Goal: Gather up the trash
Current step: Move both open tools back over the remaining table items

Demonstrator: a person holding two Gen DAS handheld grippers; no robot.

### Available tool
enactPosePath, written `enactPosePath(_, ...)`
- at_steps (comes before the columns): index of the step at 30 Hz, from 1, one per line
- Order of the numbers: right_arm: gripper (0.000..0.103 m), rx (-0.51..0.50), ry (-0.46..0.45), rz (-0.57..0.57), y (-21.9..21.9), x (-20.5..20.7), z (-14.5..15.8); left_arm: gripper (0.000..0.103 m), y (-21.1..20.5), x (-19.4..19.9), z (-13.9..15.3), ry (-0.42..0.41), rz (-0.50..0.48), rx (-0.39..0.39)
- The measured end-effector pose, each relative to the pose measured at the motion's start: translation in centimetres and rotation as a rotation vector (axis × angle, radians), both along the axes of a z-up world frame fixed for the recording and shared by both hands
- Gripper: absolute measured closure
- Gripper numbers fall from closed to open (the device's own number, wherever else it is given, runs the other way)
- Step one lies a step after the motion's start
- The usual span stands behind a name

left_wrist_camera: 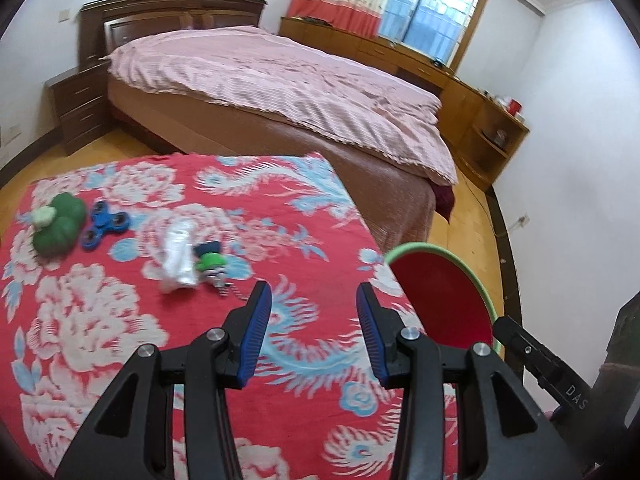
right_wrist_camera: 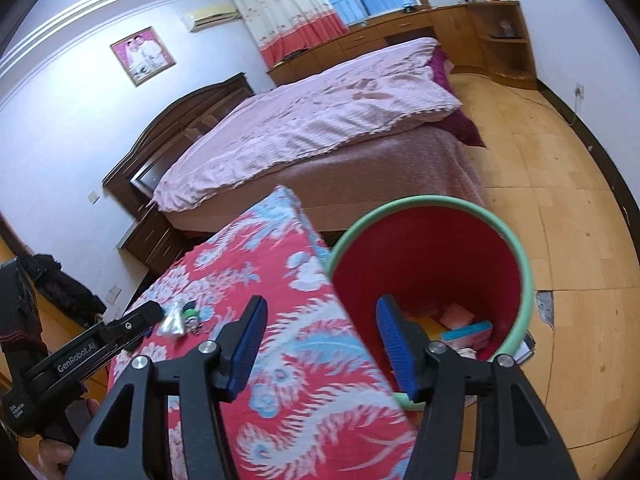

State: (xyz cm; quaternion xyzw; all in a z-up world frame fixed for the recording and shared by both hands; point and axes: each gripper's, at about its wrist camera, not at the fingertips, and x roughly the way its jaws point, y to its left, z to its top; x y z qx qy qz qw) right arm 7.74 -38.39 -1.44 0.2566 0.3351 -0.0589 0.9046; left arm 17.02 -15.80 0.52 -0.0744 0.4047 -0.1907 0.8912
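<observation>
A crumpled white plastic wrapper [left_wrist_camera: 178, 258] lies on the table's red flowered cloth [left_wrist_camera: 120, 340], touching a small green and dark toy [left_wrist_camera: 210, 262]. My left gripper [left_wrist_camera: 314, 286] hovers open above the cloth, to the right of the wrapper and nearer to me, with nothing between its blue pads. A red bin with a green rim [left_wrist_camera: 444, 288] stands beside the table's right edge. In the right wrist view my right gripper [right_wrist_camera: 322, 300] is open and empty over the table edge and the bin [right_wrist_camera: 432, 268]. Pink and blue boxes [right_wrist_camera: 468, 330] lie inside the bin. The wrapper [right_wrist_camera: 172, 320] shows small and far to the left.
A blue fidget spinner [left_wrist_camera: 105, 224] and a green plush [left_wrist_camera: 60, 220] sit at the cloth's far left. A pink-covered bed [left_wrist_camera: 280, 92] stands behind the table, with a dark nightstand [left_wrist_camera: 80, 108] and wooden cabinets [left_wrist_camera: 492, 128]. Wood floor [right_wrist_camera: 560, 200] spreads right of the bin.
</observation>
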Motion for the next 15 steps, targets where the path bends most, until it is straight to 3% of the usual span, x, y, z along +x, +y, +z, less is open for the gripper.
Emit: enactPosePath(15, 0.043, -0.045, 0.038, 0.120, 5.6, 4.0, 1.2, 0.059, 6.6, 1.6, 0.7, -0.021, 0.105, 0.003)
